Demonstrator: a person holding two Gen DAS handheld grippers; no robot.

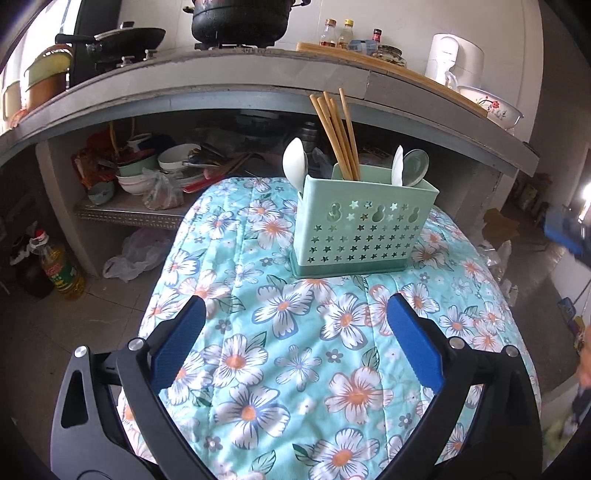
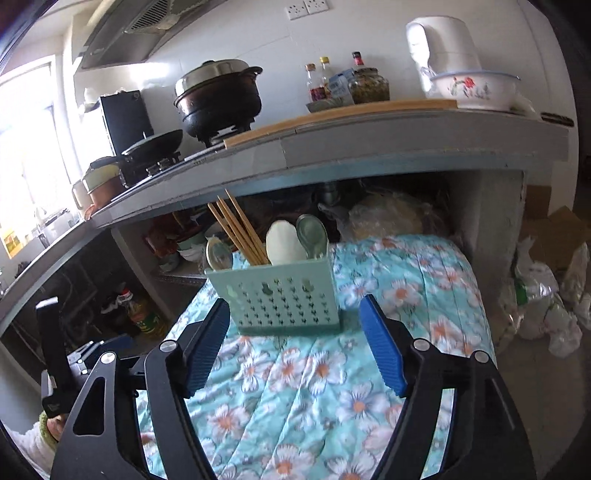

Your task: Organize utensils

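A pale green utensil holder point(image 1: 364, 229) with star-shaped holes stands on a floral cloth point(image 1: 295, 369). Several wooden chopsticks point(image 1: 338, 136) rise from its middle, and white and grey spoons point(image 1: 404, 168) stick up at its ends. My left gripper point(image 1: 295, 321) is open over the bare cloth, short of the holder, with nothing between its blue pads. In the right wrist view the same holder point(image 2: 280, 295) stands just beyond my right gripper point(image 2: 295, 321). That gripper is open and holds nothing. The chopsticks point(image 2: 240, 230) and spoons point(image 2: 288, 242) show above the holder's rim.
Behind the cloth runs a grey kitchen counter point(image 1: 258, 74) with a black pot point(image 1: 240, 22), a wok, bottles and a white kettle point(image 1: 452, 55). Bowls and plates point(image 1: 162, 166) crowd the shelf underneath. An oil bottle point(image 1: 61, 269) and plastic bags lie on the floor.
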